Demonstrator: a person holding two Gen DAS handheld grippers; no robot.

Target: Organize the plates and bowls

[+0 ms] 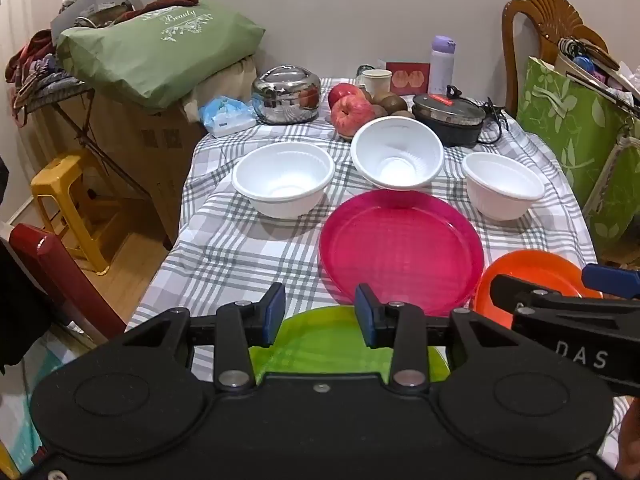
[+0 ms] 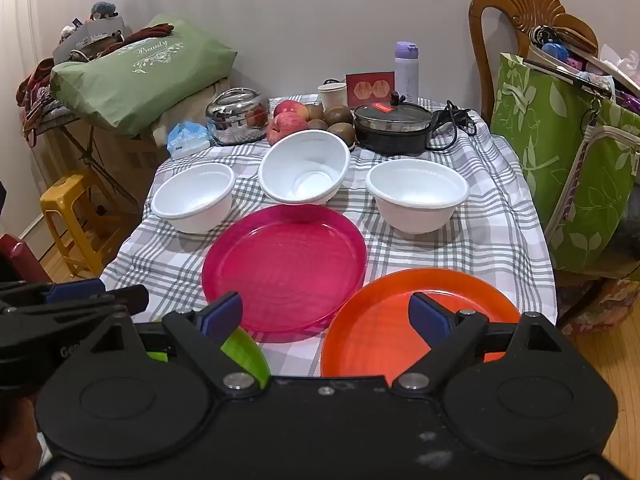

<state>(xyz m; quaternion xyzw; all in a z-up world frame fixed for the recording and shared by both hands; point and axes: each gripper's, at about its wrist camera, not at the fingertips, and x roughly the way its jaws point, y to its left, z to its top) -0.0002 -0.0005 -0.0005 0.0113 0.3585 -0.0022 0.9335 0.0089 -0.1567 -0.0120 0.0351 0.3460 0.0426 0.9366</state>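
Three white bowls stand in a row on the checked tablecloth: a left bowl (image 1: 283,178) (image 2: 194,196), a tilted middle bowl (image 1: 397,153) (image 2: 305,166) and a right bowl (image 1: 502,186) (image 2: 417,195). In front of them lie a pink plate (image 1: 400,248) (image 2: 284,266), an orange plate (image 1: 532,276) (image 2: 400,328) and a green plate (image 1: 332,344) (image 2: 246,350). My left gripper (image 1: 320,314) hovers open over the green plate with nothing between its fingers. My right gripper (image 2: 326,316) stands open above the gap between the pink and orange plates, holding nothing.
At the table's back stand a steel pot (image 1: 286,94), apples and kiwis (image 1: 352,114), a black cooker (image 1: 448,118), a cup (image 1: 376,80) and a lilac bottle (image 1: 442,64). A green bag (image 1: 576,132) hangs on the chair at right. A yellow stool (image 1: 68,204) stands at left.
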